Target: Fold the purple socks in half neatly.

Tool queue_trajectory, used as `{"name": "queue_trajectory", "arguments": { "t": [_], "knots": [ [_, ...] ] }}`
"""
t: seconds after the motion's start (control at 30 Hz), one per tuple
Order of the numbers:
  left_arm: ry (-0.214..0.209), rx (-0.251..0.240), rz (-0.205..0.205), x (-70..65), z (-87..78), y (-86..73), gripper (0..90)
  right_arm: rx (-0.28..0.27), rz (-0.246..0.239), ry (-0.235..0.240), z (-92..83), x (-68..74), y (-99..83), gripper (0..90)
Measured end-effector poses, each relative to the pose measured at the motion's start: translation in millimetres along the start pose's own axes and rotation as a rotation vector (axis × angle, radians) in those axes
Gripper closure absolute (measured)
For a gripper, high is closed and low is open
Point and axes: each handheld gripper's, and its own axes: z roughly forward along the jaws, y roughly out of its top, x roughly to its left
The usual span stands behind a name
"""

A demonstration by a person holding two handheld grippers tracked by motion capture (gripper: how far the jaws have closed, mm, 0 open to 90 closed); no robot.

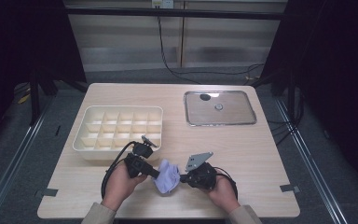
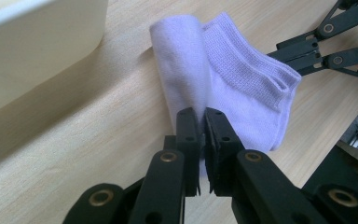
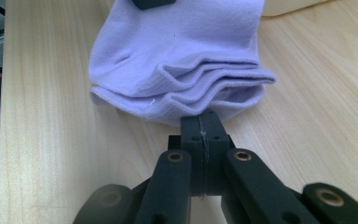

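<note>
Lilac sock, folded over on itself, sits low-centre of the high view on the light wood worktop, caught between both hands. Left claw comes in from the left w/ its jaws pinched on the sock's edge; in the left gripper view the left claw has only a sliver of gap, fabric wedged in it. Right claw comes in from the right. In the right gripper view the right claw has its jaws pressed flat together, tips tucked just under the stacked cuff folds of the sock; can't tell for sure if any cloth is nipped between them. Sock shows a rolled part on the left and ribbed cuff to the right in the left gripper view.

Cream divided organiser tray sits left of centre, just above the left hand. Clear lid w/ metal rim and a small knob lies upper right, well apart from the sock. Right hand at bottom right of centre.
</note>
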Motion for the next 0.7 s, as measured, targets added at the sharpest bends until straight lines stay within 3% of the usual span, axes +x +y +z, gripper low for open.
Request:
{"name": "queue_trajectory", "arguments": {
  "t": [0.27, 0.43, 0.7],
  "knots": [
    [-0.004, 0.011, 0.019, -5.3, 2.2, 0.8, 85.2, -0.014, 0.017, -0.015, -8.1, -1.7, 1.8, 90.0],
    [-0.014, 0.019, 0.04, -9.8, 3.0, 2.6, 85.1, -0.012, 0.014, -0.012, -7.7, -1.1, 2.3, 90.0],
    [-0.02, 0.007, 0.039, -13.6, 0.3, 5.7, 84.7, 0.001, 0.006, -0.001, -2.4, 0.7, 1.7, 90.0]
  ]
}}
